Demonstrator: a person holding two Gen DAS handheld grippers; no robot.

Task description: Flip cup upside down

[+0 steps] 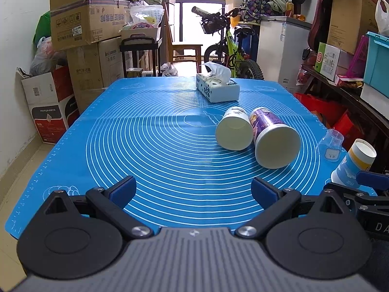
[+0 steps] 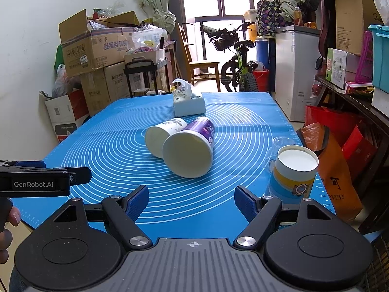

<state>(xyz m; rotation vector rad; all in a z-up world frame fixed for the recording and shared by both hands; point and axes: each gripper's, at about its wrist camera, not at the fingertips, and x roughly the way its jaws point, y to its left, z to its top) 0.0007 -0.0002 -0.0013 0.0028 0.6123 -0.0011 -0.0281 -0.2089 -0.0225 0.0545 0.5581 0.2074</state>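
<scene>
Two paper cups lie on their sides on the blue mat [image 1: 155, 146], mouths toward me: a white one [image 1: 234, 129] [image 2: 163, 135] and a purple one [image 1: 274, 138] [image 2: 192, 149], touching each other. A third cup with blue and yellow print [image 1: 353, 163] [image 2: 293, 174] stands upside down at the mat's right edge, base up. My left gripper [image 1: 193, 189] is open and empty, near the front edge. My right gripper [image 2: 192, 203] is open and empty, just left of the standing cup. The left gripper's side shows in the right wrist view [image 2: 46, 178].
A tissue box [image 1: 217, 87] [image 2: 189, 104] sits at the far middle of the mat. A small clear plastic cup [image 1: 331, 142] [image 2: 279, 143] lies beyond the standing cup. Cardboard boxes stand at left, a bicycle behind, a red and an orange bag [image 2: 335, 170] at right.
</scene>
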